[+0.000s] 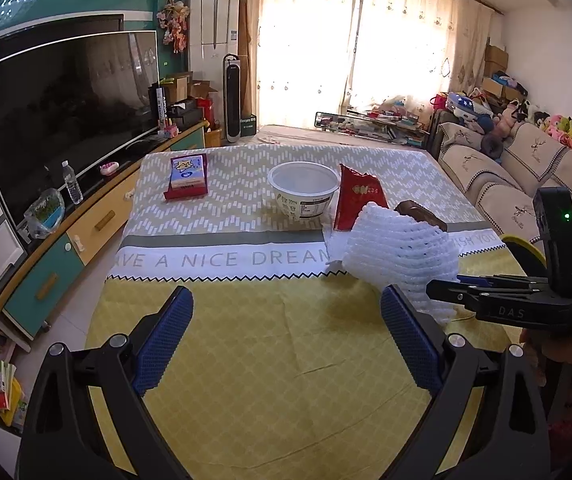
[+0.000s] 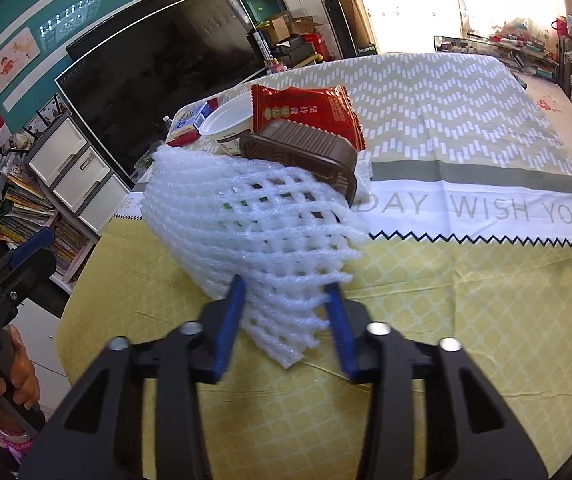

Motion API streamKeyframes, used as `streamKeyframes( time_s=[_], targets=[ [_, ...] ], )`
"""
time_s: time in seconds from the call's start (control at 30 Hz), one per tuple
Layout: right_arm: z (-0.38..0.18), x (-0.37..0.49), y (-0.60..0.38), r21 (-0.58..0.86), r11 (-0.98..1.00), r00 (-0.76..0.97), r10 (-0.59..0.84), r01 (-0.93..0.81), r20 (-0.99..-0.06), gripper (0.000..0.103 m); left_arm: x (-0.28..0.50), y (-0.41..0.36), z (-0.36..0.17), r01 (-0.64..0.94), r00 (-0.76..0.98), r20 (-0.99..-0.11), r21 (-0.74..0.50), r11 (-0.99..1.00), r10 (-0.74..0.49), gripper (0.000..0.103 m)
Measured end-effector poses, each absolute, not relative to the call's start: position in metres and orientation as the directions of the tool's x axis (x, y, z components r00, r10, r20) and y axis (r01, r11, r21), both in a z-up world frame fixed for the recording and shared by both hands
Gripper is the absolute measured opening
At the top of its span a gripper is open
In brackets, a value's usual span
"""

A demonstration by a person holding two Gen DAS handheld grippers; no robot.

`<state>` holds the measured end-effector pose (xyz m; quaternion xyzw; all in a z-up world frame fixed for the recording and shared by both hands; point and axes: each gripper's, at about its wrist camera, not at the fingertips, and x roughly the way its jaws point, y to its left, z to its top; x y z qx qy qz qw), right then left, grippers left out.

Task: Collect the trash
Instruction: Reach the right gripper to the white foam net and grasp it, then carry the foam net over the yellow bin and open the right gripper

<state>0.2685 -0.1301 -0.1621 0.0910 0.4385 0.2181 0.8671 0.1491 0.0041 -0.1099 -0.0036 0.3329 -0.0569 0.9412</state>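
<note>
My right gripper (image 2: 287, 292) is shut on a white foam fruit net (image 2: 254, 232) and holds it above the yellow tablecloth; the net also shows in the left wrist view (image 1: 397, 252), with the right gripper (image 1: 451, 294) beside it. Behind the net lie a brown plastic tray (image 2: 305, 152), a red snack wrapper (image 2: 305, 110) and a white paper bowl (image 2: 228, 122). The left wrist view shows the bowl (image 1: 303, 192), the wrapper (image 1: 355, 200) and the tray (image 1: 421, 216). My left gripper (image 1: 286, 308) is open and empty over the cloth.
A tissue box in a red holder (image 1: 188, 176) stands at the table's far left. A TV (image 1: 66, 116) on a low cabinet lines the left side, a sofa (image 1: 525, 184) the right. The cloth-covered table (image 1: 246, 360) spreads below the grippers.
</note>
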Motion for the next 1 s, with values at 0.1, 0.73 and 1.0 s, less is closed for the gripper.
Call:
streamKeyframes(
  time_s=[0.1, 0.73, 1.0],
  targets=[
    [-0.156, 0.263, -0.129, 0.349, 0.882, 0.536, 0.469, -0.316, -0.702, 0.018, 0.148, 0.003, -0.111, 0.104, 0.771, -0.628, -0.040, 0.994, -0.106, 0.093],
    [-0.100, 0.211, -0.181, 0.297, 0.911, 0.684, 0.411, -0.285, -0.603, 0.015, 0.148, -0.023, -0.110, 0.166, 0.760, -0.636, -0.012, 0.986, -0.136, 0.093],
    [-0.109, 0.211, -0.265, 0.280, 0.959, 0.760, 0.222, -0.055, -0.611, 0.015, 0.152, -0.041, -0.112, 0.201, 0.749, -0.646, 0.010, 0.980, -0.147, 0.093]
  ],
)
